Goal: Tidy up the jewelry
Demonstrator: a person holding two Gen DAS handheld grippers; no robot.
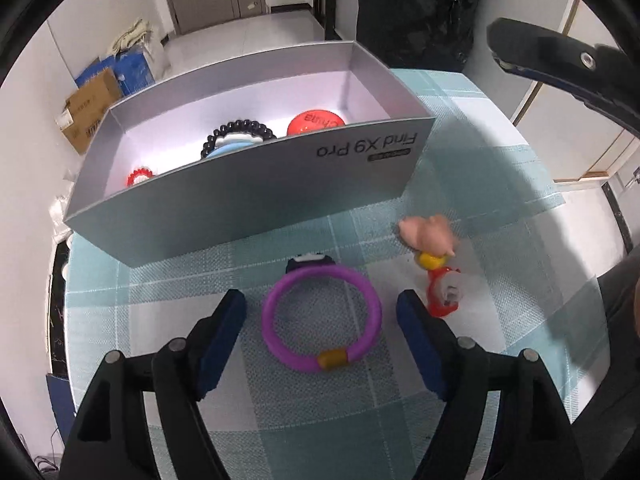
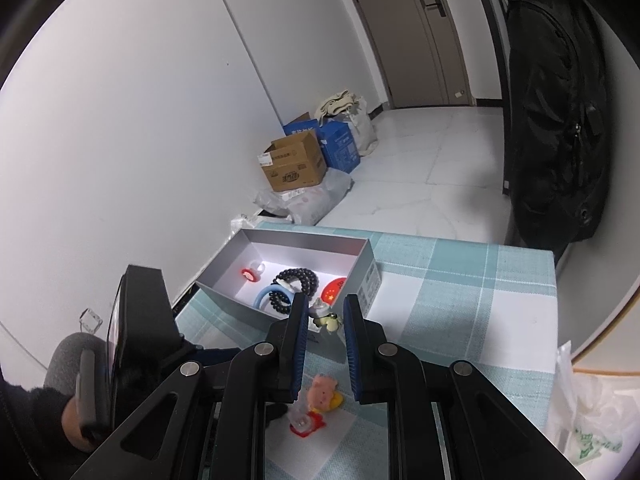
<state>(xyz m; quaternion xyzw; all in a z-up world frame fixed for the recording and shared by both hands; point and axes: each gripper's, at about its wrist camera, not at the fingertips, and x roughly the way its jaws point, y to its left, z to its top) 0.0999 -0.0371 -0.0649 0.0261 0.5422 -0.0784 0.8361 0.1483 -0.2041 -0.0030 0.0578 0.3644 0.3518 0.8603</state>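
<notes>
The purple bracelet (image 1: pixel 322 322) is lying flat between the spread jaws of the left gripper (image 1: pixel 321 312), its yellow bead (image 1: pixel 331 358) pointing near. A small charm (image 2: pixel 327 317), shown only in the right view, is being grasped by the right gripper (image 2: pixel 325 312) beside the silver box (image 2: pixel 224 298).

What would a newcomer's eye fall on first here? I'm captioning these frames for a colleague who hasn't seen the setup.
First the purple bracelet, flat on the checked tablecloth between the open fingers of the left gripper. Behind it stands the open grey box, holding a black bead bracelet and a red round piece. In the right view, a small charm is at the tips of the right gripper.
</notes>
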